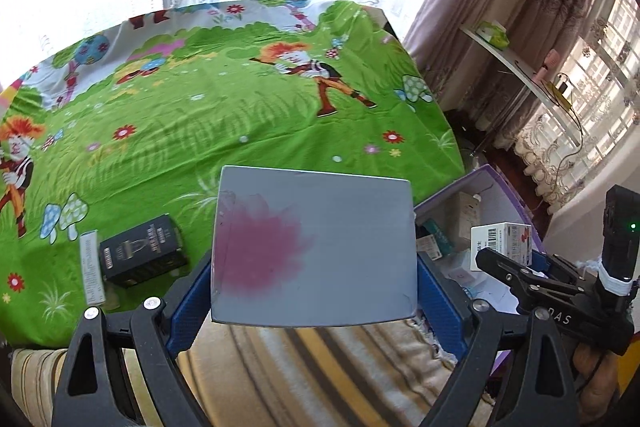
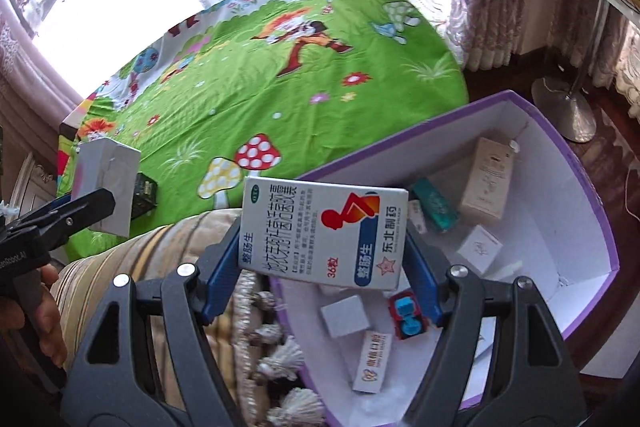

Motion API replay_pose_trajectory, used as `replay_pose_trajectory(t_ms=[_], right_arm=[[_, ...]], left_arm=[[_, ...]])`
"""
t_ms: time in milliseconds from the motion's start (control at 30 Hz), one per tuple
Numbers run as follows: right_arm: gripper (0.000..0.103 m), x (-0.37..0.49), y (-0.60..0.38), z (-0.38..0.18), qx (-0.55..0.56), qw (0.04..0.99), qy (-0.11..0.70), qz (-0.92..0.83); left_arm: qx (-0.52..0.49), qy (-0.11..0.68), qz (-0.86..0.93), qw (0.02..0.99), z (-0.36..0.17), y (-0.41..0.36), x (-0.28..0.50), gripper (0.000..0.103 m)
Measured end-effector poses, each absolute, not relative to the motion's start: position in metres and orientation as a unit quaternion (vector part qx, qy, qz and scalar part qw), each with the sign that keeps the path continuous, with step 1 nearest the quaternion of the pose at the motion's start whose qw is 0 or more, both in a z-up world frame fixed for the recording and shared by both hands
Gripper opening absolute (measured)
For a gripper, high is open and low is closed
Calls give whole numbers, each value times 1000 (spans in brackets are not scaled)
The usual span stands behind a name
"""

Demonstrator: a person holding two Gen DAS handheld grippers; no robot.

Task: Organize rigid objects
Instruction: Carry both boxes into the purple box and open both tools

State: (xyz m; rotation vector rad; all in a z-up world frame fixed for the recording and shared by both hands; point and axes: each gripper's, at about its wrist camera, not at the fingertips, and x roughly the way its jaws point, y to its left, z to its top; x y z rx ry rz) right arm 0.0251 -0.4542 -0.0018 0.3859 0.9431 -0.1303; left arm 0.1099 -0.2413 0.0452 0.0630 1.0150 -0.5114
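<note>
The left gripper (image 1: 314, 267) pinches a grey box (image 1: 314, 247) with a pink blotch between its blue pads, one pad pressed on each side, and holds it in the air over the near edge of the bed (image 1: 240, 107), which wears a green cartoon sheet. The right gripper (image 2: 322, 247) pinches a white medicine box (image 2: 324, 231) printed in red, orange and blue, lifted above the near left corner of an open purple-rimmed carton (image 2: 560, 155). That carton stands just beside the bed's right edge. On its white floor lie a beige box (image 2: 488, 183), a teal box (image 2: 434, 203), a small white box (image 2: 478, 247), a grey cube (image 2: 345, 315), a red and blue toy car (image 2: 408, 319) and a white box with orange print (image 2: 372, 361). By the bed's near left edge lie a black box (image 1: 144, 251) and a slim white box (image 1: 92, 267), side by side. A striped cushion (image 1: 320, 367) with tassels lies below both grippers.
</note>
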Motion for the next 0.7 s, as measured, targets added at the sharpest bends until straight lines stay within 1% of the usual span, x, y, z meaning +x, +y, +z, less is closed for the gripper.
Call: replay_pose_trajectory(t_ms=[200, 433, 567, 700], right_arm=[[76, 2, -508, -12, 198, 861, 453, -122], [78, -14, -545, -31, 225, 842, 466, -152], [80, -26, -558, -39, 235, 834, 472, -162], [83, -43, -574, -38, 247, 833, 461, -183]], left_arm=[[53, 487, -286, 824, 40, -299, 106, 93], [74, 492, -320, 806, 36, -349, 101, 93], [82, 493, -336, 798, 34, -372, 96, 93], [82, 499, -352, 788, 30, -395, 95, 93]])
